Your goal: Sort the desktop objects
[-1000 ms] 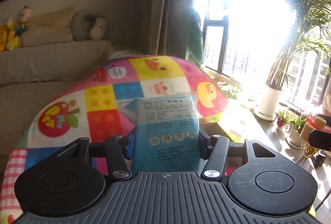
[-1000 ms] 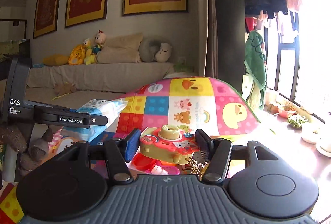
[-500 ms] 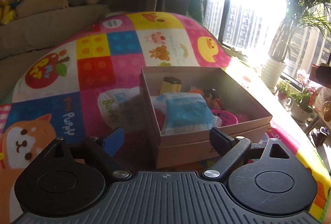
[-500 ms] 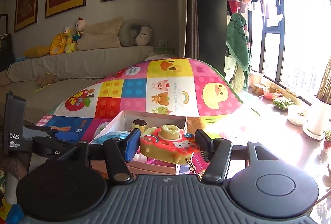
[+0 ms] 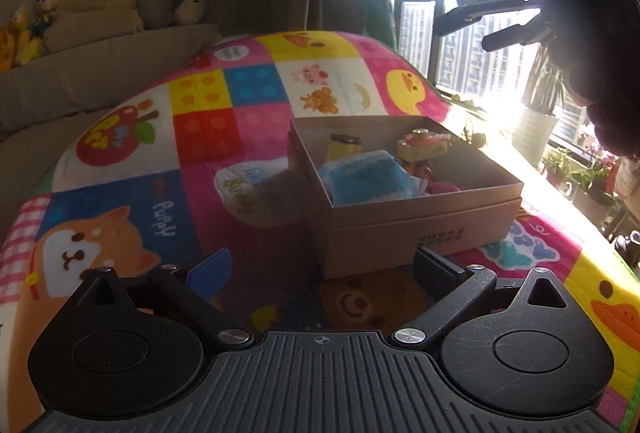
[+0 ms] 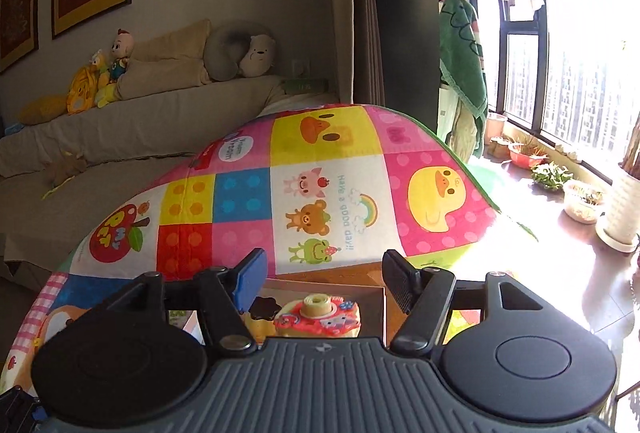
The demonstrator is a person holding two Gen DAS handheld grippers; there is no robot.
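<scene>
A brown cardboard box [image 5: 420, 229] stands open on the colourful mat. Inside lie a blue packet [image 5: 366, 179], a yellow item with a dark cap [image 5: 344, 147] and a toy camera [image 5: 422, 147]. My left gripper [image 5: 320, 269] hangs low in front of the box's near corner, its jaws opening wide, with nothing held between them. In the right wrist view my right gripper [image 6: 326, 283] hovers over the box rim [image 6: 382, 307]. Its jaws are opening, and the toy camera [image 6: 320, 319] sits below them, free of both pads. The right gripper [image 5: 492, 13] also shows up high in the left wrist view.
The patchwork play mat [image 5: 208, 137] covers the table. A white printed wrapper [image 5: 248, 189] lies left of the box. A sofa [image 6: 120, 137] with plush toys stands behind. Potted plants [image 6: 580, 201] line the bright window on the right.
My left gripper let go of the blue packet, which now lies in the box, then spread wide and sank. My right gripper carried the toy camera over the box and released it.
</scene>
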